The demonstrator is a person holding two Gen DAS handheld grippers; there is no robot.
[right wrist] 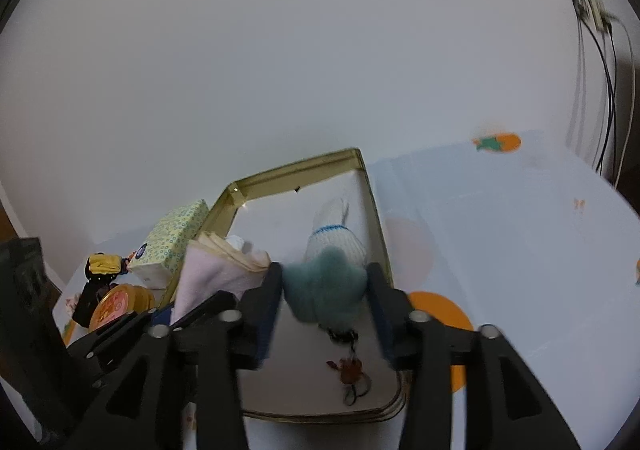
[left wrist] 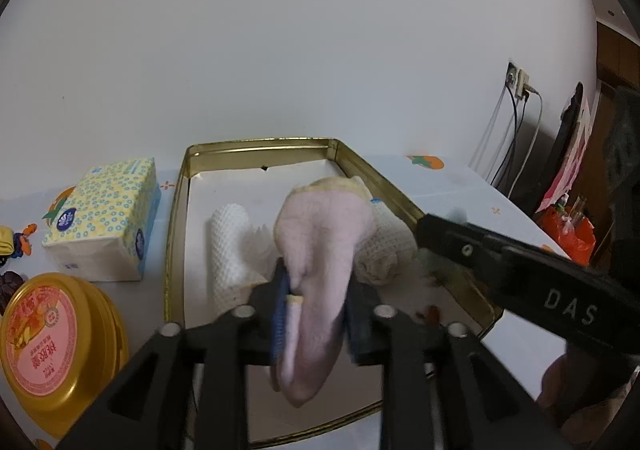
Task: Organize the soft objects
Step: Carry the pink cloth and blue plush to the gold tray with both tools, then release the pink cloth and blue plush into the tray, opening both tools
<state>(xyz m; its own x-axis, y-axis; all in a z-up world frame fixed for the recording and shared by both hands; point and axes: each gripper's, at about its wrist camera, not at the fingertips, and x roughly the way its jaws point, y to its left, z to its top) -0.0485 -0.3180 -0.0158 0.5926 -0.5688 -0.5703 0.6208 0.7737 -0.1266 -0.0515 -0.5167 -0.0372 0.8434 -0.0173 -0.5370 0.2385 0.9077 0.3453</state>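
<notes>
A gold-rimmed tin tray (left wrist: 256, 146) lies on the table and holds a rolled white waffle cloth (left wrist: 230, 250) and a white knitted piece with a blue stripe (right wrist: 336, 242). A pink sock (left wrist: 316, 234) with a cream cuff lies lengthwise between the fingers of my left gripper (left wrist: 320, 278), over the tray. The pads flank it closely without squeezing it. My right gripper (right wrist: 325, 274) stands open around a teal fluffy plush (right wrist: 324, 286), whose key ring (right wrist: 350, 368) rests on the tray floor. The right gripper's finger (left wrist: 500, 254) reaches in from the right.
Left of the tray stand a tissue pack (left wrist: 108, 210) and a round gold tin (left wrist: 52, 342), with small toys at the far left edge. A wall socket with hanging cables (left wrist: 518, 82) and an orange bag (left wrist: 568, 226) are at the right.
</notes>
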